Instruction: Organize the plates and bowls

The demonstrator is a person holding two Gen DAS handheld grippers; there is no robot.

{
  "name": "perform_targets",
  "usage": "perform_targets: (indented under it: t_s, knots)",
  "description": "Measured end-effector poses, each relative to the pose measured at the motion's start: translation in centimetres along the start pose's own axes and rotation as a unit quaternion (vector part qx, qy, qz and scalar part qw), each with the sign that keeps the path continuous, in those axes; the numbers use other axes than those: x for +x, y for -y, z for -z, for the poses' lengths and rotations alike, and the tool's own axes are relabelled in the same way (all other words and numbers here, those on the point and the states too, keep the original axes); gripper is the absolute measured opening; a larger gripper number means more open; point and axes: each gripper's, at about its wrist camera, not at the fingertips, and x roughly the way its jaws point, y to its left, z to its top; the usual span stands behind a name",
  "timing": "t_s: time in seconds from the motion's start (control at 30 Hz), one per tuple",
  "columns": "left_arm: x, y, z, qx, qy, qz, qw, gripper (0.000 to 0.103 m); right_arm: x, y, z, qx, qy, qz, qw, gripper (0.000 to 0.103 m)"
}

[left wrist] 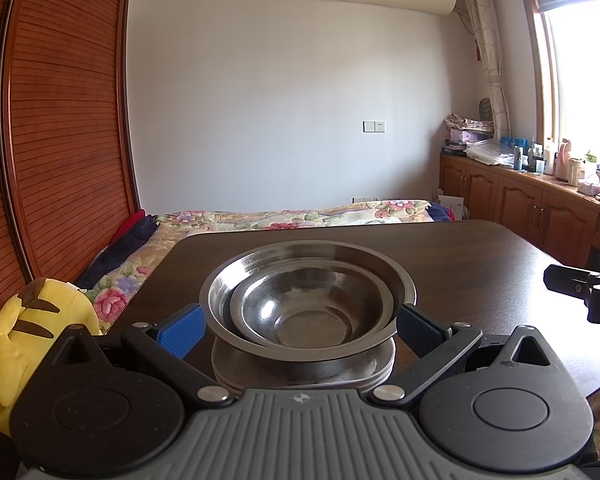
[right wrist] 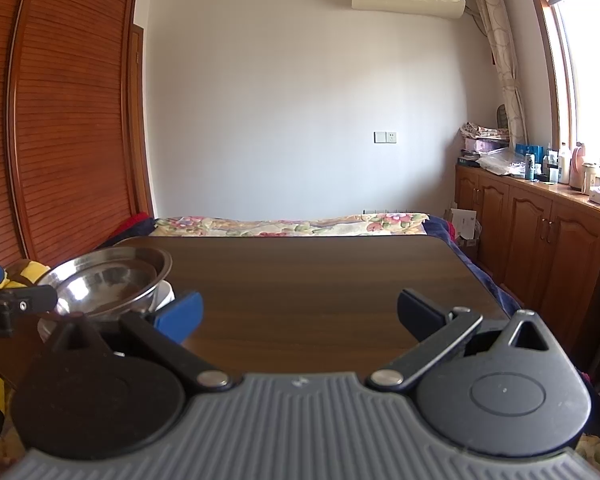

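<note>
On the dark wooden table (left wrist: 472,264), two nested steel bowls (left wrist: 312,312) sit on a short stack of plates (left wrist: 300,374). My left gripper (left wrist: 300,330) is open, and its blue pads (left wrist: 180,330) flank the larger bowl's rim closely on both sides. I cannot tell if they touch it. In the right wrist view the same bowls (right wrist: 108,284) and a white plate edge (right wrist: 166,294) lie at the far left, beside the left gripper's finger (right wrist: 16,304). My right gripper (right wrist: 300,312) is open over bare table (right wrist: 320,276), holding nothing. It appears in the left wrist view as a black part (left wrist: 580,292).
A yellow plush toy (left wrist: 32,332) sits off the table's left edge. A bed with a floral cover (left wrist: 300,216) runs behind the table. A slatted wooden wardrobe (left wrist: 60,120) stands at left. Wooden cabinets (left wrist: 540,208) with bottles on top line the right wall.
</note>
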Motion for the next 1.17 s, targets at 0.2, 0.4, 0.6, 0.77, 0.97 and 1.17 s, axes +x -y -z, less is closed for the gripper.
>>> perform_targets:
  t_s: [0.2, 0.4, 0.6, 0.77, 0.97, 1.17]
  knots:
    - [-0.02, -0.03, 0.03, -0.001, 0.0, 0.0, 1.0, 0.103, 0.02, 0.11, 0.08, -0.001, 0.0, 0.001, 1.0, 0.103]
    - [-0.02, -0.1, 0.06, -0.001, 0.0, 0.0, 1.0, 0.103, -0.03, 0.31, 0.19, 0.001, 0.0, 0.001, 1.0, 0.103]
    - [-0.01, -0.08, 0.06, 0.0, -0.001, 0.0, 1.0, 0.103, -0.03, 0.33, 0.2, 0.001, -0.001, 0.001, 1.0, 0.103]
    - [-0.02, -0.07, 0.06, -0.001, -0.001, 0.0, 1.0, 0.103, -0.13, 0.4, 0.18, 0.001, 0.0, 0.001, 1.0, 0.103]
    - [-0.02, -0.06, 0.06, -0.001, -0.001, 0.0, 1.0, 0.103, -0.1, 0.53, 0.2, 0.002, -0.002, 0.001, 1.0, 0.103]
    - [0.0, -0.08, 0.06, 0.0, -0.001, -0.001, 1.0, 0.103, -0.04, 0.52, 0.18, 0.002, -0.001, 0.001, 1.0, 0.103]
